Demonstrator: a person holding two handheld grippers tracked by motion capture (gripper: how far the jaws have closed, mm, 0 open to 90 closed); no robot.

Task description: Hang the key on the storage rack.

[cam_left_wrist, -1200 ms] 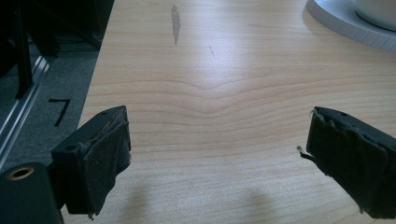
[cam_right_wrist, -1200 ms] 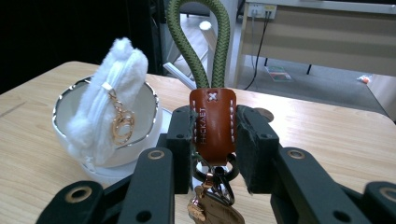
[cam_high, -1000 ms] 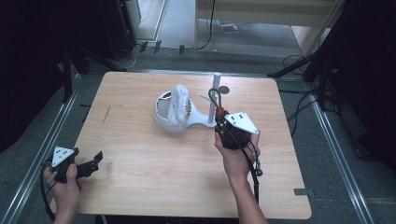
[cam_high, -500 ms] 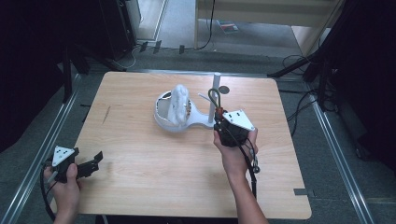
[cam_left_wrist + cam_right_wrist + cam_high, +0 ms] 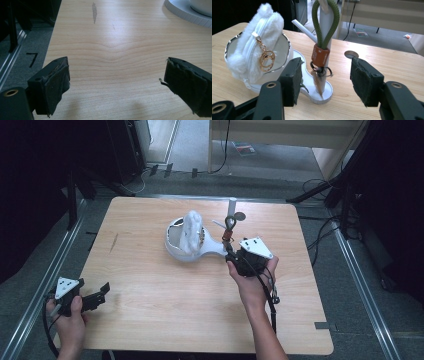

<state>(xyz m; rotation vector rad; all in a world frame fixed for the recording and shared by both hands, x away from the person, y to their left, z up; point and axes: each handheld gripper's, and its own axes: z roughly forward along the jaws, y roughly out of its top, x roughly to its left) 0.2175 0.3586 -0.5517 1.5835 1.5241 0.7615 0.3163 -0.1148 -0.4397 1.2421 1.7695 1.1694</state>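
Hanging green keychain strap (image 5: 323,23) btwn open right claw (image 5: 325,80) jaws

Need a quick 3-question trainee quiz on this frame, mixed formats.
1. True or false: the white fluffy pouch lies flat on the bare table.
2. What hangs on the white stand's post? A) green cord loop keychain B) watch C) scissors
3. Fill in: the left hand-held gripper has its jaws ____.

Key: 1 false, it sits in the stand's dish. 2 A, right in front of the open right hand-held gripper. 3 open, holding nothing.
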